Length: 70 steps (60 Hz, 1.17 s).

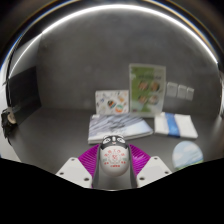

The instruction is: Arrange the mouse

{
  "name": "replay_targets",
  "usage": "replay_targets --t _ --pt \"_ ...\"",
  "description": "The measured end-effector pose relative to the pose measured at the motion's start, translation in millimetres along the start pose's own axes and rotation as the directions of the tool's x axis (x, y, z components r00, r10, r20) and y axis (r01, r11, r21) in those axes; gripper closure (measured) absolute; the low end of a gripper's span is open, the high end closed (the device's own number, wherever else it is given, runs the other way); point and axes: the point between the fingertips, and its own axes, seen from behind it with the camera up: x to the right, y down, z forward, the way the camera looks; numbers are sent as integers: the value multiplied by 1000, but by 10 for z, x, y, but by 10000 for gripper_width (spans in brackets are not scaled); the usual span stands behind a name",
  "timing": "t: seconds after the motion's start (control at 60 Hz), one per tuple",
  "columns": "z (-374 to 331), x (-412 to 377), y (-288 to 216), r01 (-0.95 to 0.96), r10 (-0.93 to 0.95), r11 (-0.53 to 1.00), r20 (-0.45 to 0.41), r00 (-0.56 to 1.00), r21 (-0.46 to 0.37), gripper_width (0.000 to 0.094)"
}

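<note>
A white mouse (112, 160) with a red printed pattern and dark buttons sits between my gripper's two fingers, its front end pointing away from me. The magenta pads (90, 157) press against both of its sides. My gripper (112, 162) is shut on the mouse and holds it above the dark grey table (60, 130). The mouse's underside and rear are hidden.
Beyond the fingers lies a flat stack of papers or a book (118, 126). Two illustrated cards (146, 87) stand against the back wall. A folded white and blue cloth (178, 124) and a pale round thing (188, 154) lie to the right. A dark object (12, 120) sits far left.
</note>
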Motion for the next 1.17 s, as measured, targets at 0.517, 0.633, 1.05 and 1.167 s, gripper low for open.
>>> replay_targets --t 0.517,0.633,1.05,1.167 --pt "10 3493 678 -40 25 995 -169 985 -86 508" --pt "229 3630 986 -67 46 988 -147 988 -139 506" --pt "-226 3596 1063 -156 157 979 -2 988 -133 108" --pt "-713 3793 1123 -185 182 977 -44 982 -103 100"
